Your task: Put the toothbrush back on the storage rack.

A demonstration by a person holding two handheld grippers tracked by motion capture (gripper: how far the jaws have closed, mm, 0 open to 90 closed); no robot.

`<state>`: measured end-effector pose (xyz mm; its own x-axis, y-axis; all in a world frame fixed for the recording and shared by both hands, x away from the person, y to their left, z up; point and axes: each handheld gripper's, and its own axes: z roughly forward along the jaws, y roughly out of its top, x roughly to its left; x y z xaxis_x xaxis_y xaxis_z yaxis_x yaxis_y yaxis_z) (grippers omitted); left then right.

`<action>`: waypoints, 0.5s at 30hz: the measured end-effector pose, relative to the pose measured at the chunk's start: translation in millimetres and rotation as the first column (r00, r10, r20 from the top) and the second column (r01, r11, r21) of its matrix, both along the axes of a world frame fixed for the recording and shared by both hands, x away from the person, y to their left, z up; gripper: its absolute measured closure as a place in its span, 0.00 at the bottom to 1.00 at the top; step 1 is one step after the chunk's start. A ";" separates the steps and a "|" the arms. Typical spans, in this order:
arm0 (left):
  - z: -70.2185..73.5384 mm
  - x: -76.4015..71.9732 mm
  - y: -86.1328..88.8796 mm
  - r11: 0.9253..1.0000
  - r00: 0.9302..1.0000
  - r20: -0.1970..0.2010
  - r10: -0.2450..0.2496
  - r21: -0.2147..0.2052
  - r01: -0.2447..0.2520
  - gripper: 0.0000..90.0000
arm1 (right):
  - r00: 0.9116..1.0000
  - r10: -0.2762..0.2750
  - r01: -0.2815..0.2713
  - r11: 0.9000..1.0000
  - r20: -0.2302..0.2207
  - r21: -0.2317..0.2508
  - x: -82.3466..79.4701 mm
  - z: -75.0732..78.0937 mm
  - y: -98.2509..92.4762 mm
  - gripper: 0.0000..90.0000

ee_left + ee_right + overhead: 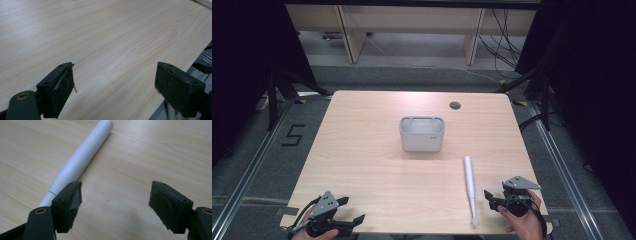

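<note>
The white stick (470, 188) lies flat on the bench (362, 150), right of centre and toward the near edge, its length running almost front to back. It is round and smooth, thickest at the far, blunt end and narrowing toward the near end, which thins to a fine tip; a faint seam rings it in the right gripper view (82, 161).

The right hand-held gripper (490, 198) sits just beside the stick's near part, to its right; jaws spread wide, nothing between them. In its own view the stick passes outside the left jaw; whether they touch cannot be told.

A pale grey box (422, 134), rounded at the corners and open on top, stands mid-bench, well beyond the stick with bare wood between. A small dark round hole (455, 105) marks the far part of the bench.

The left hand-held gripper (353, 211) rests at the near left corner, well apart, jaws spread over bare light wood grain.
</note>
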<state>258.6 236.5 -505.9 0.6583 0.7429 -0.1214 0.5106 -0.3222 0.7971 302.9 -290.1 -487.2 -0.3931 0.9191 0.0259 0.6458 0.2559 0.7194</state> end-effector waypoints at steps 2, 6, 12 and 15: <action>0.0 -0.3 0.1 1.000 1.000 -0.001 0.003 0.001 -0.003 0.17 | 1.000 0.004 -0.004 1.000 0.007 0.004 0.5 -0.5 -0.1 0.30; -0.2 -1.7 -1.6 1.000 1.000 -0.007 0.011 -0.023 -0.011 0.17 | 1.000 0.023 -0.023 1.000 0.017 -0.007 2.1 0.1 -1.5 0.30; -0.3 -1.7 -1.3 1.000 1.000 -0.006 0.012 -0.023 -0.012 0.17 | 0.999 0.006 -0.006 1.000 0.038 0.004 1.3 2.5 0.4 0.31; -0.2 -1.7 -1.5 1.000 1.000 -0.007 0.011 -0.022 -0.011 0.17 | 0.999 0.018 -0.019 1.000 0.042 0.022 1.3 3.1 0.4 0.35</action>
